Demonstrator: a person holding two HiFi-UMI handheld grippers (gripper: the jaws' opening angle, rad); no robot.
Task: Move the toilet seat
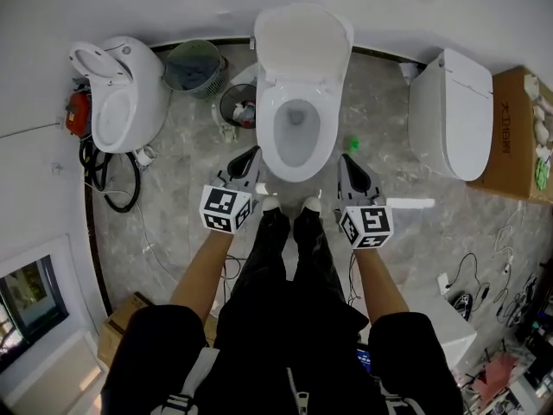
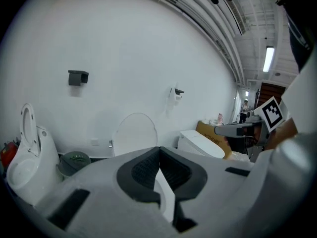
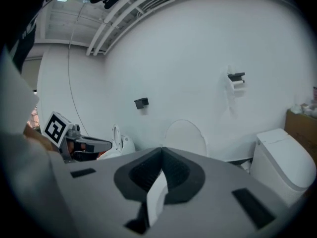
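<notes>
The middle toilet (image 1: 298, 132) stands straight ahead with its bowl open. Its lid and seat (image 1: 302, 41) are tipped up against the wall, and I cannot tell the two apart. The raised lid also shows in the left gripper view (image 2: 134, 133) and the right gripper view (image 3: 185, 138). My left gripper (image 1: 254, 153) hangs shut and empty at the bowl's front left, apart from it. My right gripper (image 1: 345, 159) is shut and empty at the front right. Their dark pads meet in both gripper views (image 2: 159, 165) (image 3: 161, 167).
A second toilet (image 1: 117, 93) with its lid up stands at the left, a closed one (image 1: 449, 115) at the right. A green bin (image 1: 194, 66) and a small black bin (image 1: 239, 106) sit left of the middle toilet. A cardboard box (image 1: 518, 128) and floor cables (image 1: 117, 180) lie nearby.
</notes>
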